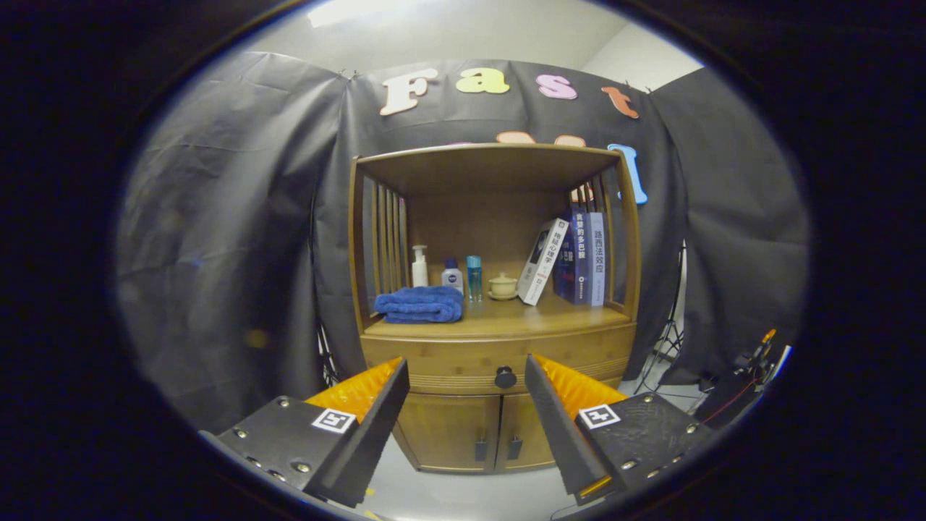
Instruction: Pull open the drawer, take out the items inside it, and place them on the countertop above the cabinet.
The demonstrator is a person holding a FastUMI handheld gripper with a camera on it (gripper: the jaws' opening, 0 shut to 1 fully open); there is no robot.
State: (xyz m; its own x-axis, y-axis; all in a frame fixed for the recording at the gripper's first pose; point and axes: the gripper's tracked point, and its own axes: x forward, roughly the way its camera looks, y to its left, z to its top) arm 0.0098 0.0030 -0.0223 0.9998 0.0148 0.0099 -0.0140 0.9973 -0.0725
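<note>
Tool (pixel 467 373): fingers spread, nothing held, apart from cabinet. Drawer (pixel 498 354): closed, under desk (pixel 499 316); knob (pixel 505 377) seen betw. fingers, beyond tips. Adv.: approach straight, centre knob, pinch, pull level w/o twisting.

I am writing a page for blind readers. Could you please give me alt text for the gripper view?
The open tongs point at a wooden cabinet with its drawer closed; the drawer's dark knob sits between the fingers, beyond them. On the countertop above are a folded blue towel, three small bottles, a lidded cup and several books.
</note>
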